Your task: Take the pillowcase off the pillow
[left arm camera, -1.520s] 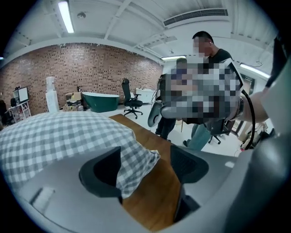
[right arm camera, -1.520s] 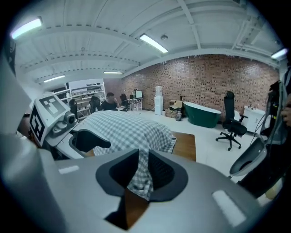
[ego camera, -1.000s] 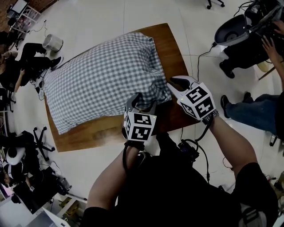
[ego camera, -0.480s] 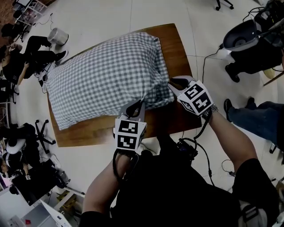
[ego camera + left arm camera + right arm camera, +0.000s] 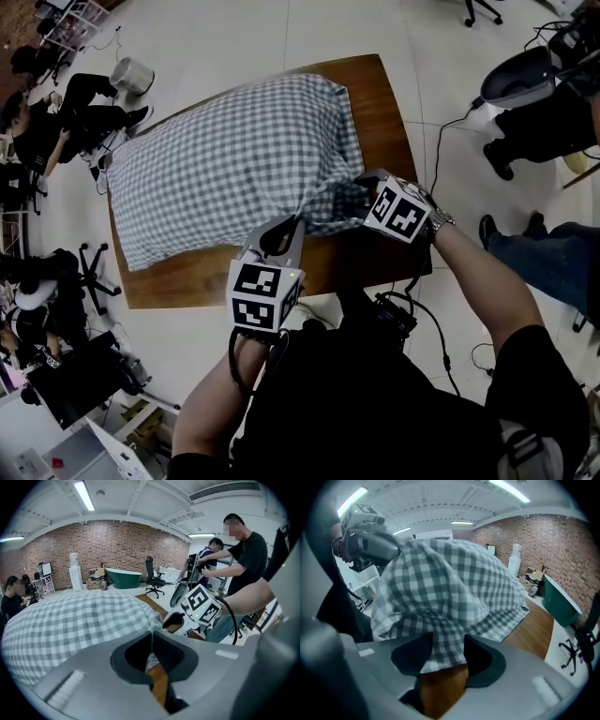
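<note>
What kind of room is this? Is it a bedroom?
Probably not. It looks more like a workshop or lab, with a bare brick wall, an office chair and strip lights overhead.

1. No legible text, brand or number anywhere.
2. Only square black-and-white markers, on cubes of left hand-held gripper [image 5: 294, 225] and right hand-held gripper [image 5: 353, 200]. These are patterns, not readable characters.

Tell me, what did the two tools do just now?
The left tool snapped shut on the edge of the grey-and-white checked fabric pillowcase. The right tool dropped to its near corner, jaws just opening around cloth. The pillowcase stayed on the brown wooden table.
</note>
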A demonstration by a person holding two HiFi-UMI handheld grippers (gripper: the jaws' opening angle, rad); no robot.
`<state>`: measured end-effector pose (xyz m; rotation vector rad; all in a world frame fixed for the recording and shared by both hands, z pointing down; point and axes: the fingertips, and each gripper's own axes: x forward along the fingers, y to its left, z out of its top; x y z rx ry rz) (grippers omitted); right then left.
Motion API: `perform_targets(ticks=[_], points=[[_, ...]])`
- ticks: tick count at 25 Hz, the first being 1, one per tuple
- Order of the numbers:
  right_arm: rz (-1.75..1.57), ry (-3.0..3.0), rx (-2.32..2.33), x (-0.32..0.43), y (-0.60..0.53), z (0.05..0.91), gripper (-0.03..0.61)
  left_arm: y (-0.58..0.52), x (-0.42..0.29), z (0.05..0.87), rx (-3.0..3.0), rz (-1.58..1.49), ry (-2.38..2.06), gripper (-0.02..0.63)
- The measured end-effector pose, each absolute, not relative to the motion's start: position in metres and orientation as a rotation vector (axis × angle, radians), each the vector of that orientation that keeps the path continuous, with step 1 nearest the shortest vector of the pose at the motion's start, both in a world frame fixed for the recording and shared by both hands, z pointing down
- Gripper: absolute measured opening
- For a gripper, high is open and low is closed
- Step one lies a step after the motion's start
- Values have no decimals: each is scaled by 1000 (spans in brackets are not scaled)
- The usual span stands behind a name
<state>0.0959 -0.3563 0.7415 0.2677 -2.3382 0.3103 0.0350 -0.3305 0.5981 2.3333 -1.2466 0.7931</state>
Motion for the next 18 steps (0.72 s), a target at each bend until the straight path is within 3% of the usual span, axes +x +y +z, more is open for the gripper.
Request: perform_targets(ticks=[14,18], points=[[330,-2671,127,58,-364,677,287,-322,43,592,2344,793,-1222,17],[424,-2717,68,54,-358,667,350,-323,43,589,2336,783,-1229,17]])
